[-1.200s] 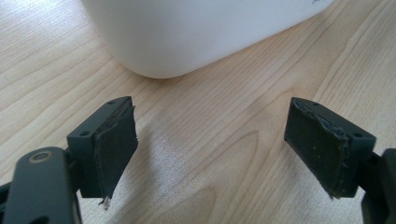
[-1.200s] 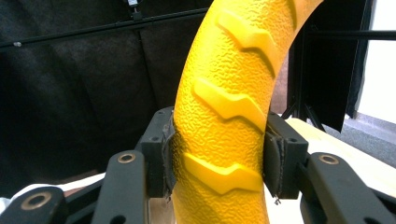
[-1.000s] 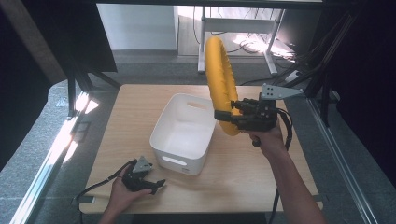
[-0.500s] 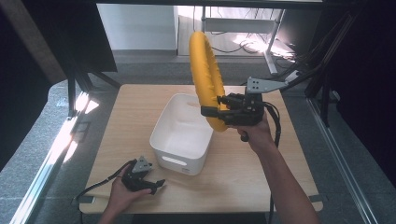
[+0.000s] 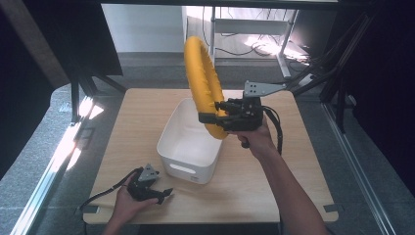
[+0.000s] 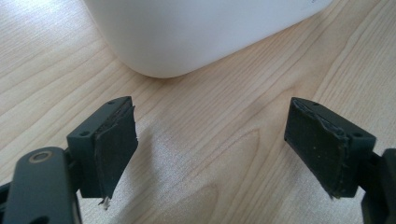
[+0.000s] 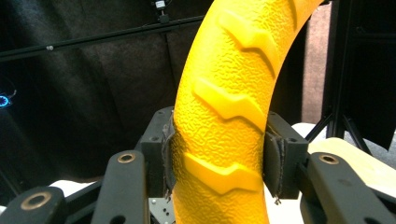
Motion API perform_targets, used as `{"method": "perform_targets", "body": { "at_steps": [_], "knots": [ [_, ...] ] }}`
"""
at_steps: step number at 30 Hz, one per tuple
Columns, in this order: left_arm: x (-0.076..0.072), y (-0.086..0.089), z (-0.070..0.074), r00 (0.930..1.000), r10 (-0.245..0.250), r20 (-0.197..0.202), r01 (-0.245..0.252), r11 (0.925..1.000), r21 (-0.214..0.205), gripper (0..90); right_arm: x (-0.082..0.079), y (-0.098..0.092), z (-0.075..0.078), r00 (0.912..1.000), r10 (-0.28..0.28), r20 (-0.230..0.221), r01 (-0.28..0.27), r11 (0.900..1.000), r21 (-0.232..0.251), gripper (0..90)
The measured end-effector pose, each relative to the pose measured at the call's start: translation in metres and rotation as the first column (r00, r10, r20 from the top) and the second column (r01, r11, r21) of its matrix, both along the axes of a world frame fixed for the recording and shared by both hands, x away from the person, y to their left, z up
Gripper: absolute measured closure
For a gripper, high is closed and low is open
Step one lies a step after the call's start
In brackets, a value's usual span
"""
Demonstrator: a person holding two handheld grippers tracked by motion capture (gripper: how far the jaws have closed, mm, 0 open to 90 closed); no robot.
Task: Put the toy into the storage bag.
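Carried leftward since a second ago: yellow ring, now upright over the white bin. Nearest, left tongs spread wide, empty, low over the desk. Farther, right tongs clamped on the ring's lower arc.
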State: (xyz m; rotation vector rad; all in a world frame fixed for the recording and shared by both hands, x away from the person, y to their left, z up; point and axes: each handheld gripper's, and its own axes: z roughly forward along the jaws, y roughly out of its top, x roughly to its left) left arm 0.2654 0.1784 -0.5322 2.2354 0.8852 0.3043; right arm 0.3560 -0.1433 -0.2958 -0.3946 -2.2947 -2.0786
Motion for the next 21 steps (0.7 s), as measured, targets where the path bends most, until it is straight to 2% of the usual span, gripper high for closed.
{"method": "perform_targets", "body": {
  "at_steps": [12, 21],
  "knots": [
    [0.000, 0.000, 0.000, 1.0000, -0.001, 0.000, 0.001, 1.0000, 0.002, 16.9, -0.002, 0.013, -0.007, 0.9988, 0.042, -0.024, -0.042, 0.9991, 0.007, 51.7],
    [0.000, 0.000, 0.000, 1.0000, 0.002, 0.001, -0.002, 1.0000, 0.001, 16.9, -0.001, 0.017, -0.019, 0.9974, 0.054, -0.048, -0.054, 0.9985, 0.009, 51.7]
  ]
}}
